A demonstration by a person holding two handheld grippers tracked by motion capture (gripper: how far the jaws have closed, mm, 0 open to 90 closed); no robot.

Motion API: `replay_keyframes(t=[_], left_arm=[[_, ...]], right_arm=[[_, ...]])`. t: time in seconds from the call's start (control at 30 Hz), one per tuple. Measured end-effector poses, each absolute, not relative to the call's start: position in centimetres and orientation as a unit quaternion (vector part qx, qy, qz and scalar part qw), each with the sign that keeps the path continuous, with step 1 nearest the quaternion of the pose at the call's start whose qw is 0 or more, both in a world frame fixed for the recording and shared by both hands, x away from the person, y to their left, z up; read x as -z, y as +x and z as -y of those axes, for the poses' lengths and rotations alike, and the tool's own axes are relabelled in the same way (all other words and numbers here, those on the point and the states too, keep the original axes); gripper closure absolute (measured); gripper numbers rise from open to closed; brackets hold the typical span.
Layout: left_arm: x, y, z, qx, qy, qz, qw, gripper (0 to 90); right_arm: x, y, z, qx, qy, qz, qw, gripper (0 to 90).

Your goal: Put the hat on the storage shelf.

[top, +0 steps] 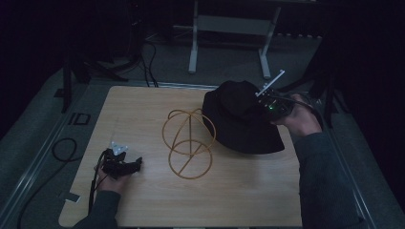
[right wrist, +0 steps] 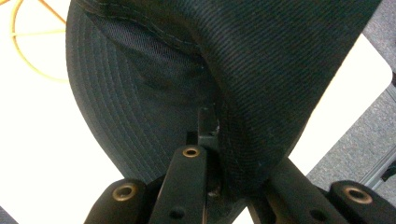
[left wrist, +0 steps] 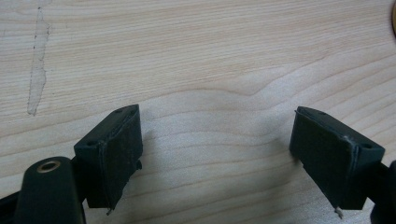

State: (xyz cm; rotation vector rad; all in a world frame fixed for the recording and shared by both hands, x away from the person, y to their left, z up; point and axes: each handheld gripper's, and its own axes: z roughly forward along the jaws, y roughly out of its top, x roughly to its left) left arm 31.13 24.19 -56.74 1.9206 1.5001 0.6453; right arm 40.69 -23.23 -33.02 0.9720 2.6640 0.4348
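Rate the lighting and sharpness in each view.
High view: dim, the room beyond the table nearly black, the black hat losing detail. Left gripper view: evenly lit, wood grain sharp, soft shadows beside the jaws. Right gripper view: tabletop blown out white; hat weave crisp.
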Motion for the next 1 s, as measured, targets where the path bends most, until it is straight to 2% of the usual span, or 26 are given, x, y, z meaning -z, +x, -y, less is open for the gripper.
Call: replay_keyframes(t=[1.0], left_arm=[[56.7,31.1,-24.2,-0.244,0.725,-0.567,0.306,17.6]], right_arm=[[31.3,40.5,24.4,-0.149,0.336,-0.919,0.145,87.9]])
